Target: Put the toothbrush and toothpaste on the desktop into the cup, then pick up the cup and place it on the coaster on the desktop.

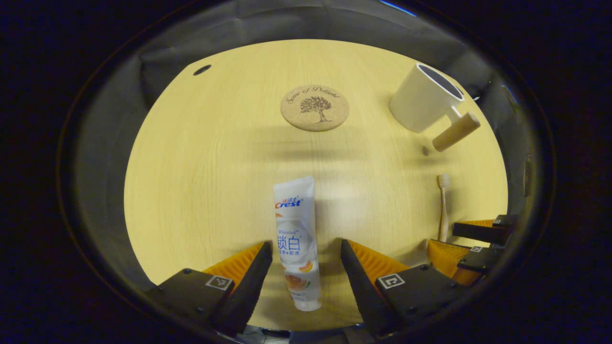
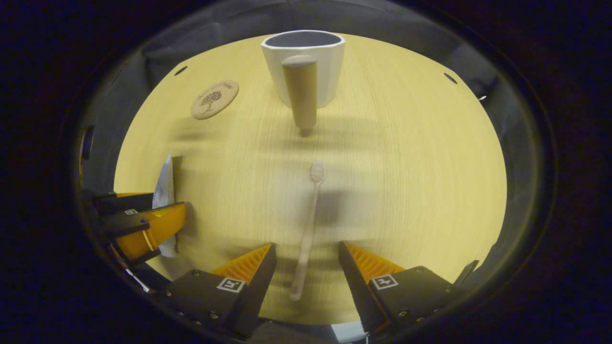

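Each open claw straddles, seemingly untouched: toothpaste (image 1: 296,239), toothbrush (image 2: 308,224)

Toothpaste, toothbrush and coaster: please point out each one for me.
toothpaste (image 1: 296,239): left gripper view, middle of tube.
toothbrush (image 2: 308,224): right gripper view, middle of handle.
coaster (image 1: 314,107): left gripper view, centre of disc.

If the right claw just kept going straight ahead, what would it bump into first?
Probably the slim pale toothbrush lying between its open fingers; beyond it, the white cup's wooden handle. Its height above the table is unclear.

One toothpaste (image 1: 296,239), one toothbrush (image 2: 308,229), one cup (image 2: 306,64), one coaster (image 1: 314,107).
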Motion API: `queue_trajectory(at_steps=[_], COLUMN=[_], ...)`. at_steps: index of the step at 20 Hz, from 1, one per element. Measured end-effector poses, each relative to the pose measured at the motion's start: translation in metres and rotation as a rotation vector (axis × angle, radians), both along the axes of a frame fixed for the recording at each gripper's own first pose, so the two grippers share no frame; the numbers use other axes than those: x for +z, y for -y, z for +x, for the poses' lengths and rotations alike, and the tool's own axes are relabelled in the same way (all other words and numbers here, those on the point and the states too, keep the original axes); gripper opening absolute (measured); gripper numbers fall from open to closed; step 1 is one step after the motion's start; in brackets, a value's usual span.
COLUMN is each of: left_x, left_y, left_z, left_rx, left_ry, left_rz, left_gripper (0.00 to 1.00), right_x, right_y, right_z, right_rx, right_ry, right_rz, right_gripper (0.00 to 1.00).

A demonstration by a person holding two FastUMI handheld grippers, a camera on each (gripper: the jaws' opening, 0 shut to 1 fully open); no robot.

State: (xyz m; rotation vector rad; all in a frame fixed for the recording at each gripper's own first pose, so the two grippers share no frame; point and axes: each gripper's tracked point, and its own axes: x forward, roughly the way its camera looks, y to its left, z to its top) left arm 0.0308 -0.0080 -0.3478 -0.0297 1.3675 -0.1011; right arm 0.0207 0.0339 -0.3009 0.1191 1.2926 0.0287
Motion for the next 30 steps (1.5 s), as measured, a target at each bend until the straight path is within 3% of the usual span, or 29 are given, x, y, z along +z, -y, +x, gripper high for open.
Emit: queue_trajectory(at_steps=[1, 3, 4, 5, 7, 9, 11, 14, 15, 21, 24, 26, 27, 30], left_x=[-0.002, -0.005, -0.005, -0.005, -0.006, -0.006, -0.005, -0.005, -0.005, -0.006, -0.005, -0.004, -0.005, -0.003], left_y=[0.000, -0.001, -0.002, -0.001, -0.001, 0.000, 0.000, 0.001, 0.001, 0.000, -0.001, -0.001, 0.000, 0.000], left_z=[-0.001, -0.003, -0.004, -0.002, -0.002, -0.004, -0.004, -0.003, -0.004, -0.003, -0.002, 0.001, -0.001, 0.002], left_rx=[0.003, 0.009, 0.010, 0.005, -0.001, -0.005, -0.002, -0.005, -0.008, -0.019, -0.019, -0.011, -0.014, -0.012], left_ry=[-0.004, -0.018, -0.021, -0.015, -0.022, -0.029, -0.031, -0.032, -0.034, -0.033, -0.026, -0.012, -0.019, 0.003], left_rz=[0.000, 0.000, 0.005, 0.005, 0.005, 0.006, 0.006, 0.004, 0.004, 0.002, -0.002, -0.007, -0.008, -0.011], left_gripper=[0.91, 0.84, 0.84, 0.85, 0.78, 0.74, 0.69, 0.53, 0.52, 0.45, 0.40, 0.41, 0.32, 0.28], right_x=[-0.001, -0.003, -0.004, -0.004, -0.004, -0.004, -0.004, -0.010, -0.003, -0.011, -0.003, -0.003, -0.003, 0.001], right_y=[-0.001, 0.004, 0.003, 0.004, 0.005, 0.006, 0.005, 0.006, 0.006, 0.007, 0.008, 0.008, 0.008, 0.003], right_z=[-0.001, 0.000, 0.000, -0.001, -0.002, -0.003, -0.002, 0.000, -0.005, 0.003, -0.003, -0.002, -0.003, -0.002], right_rx=[-0.002, -0.012, -0.013, -0.015, 0.004, -0.008, 0.002, -0.002, 0.000, -0.011, -0.019, -0.023, -0.023, -0.024], right_ry=[-0.012, -0.022, -0.031, -0.041, -0.054, -0.060, -0.063, -0.065, -0.077, -0.057, -0.064, -0.058, -0.052, -0.023], right_rz=[0.001, -0.021, -0.019, -0.020, -0.037, -0.050, -0.051, -0.052, -0.045, -0.019, -0.002, 0.004, 0.006, 0.047], right_gripper=[0.71, 0.70, 0.58, 0.53, 0.53, 0.31, 0.28, 0.28, 0.08, 0.10, 0.05, 0.05, 0.06, 0.06])
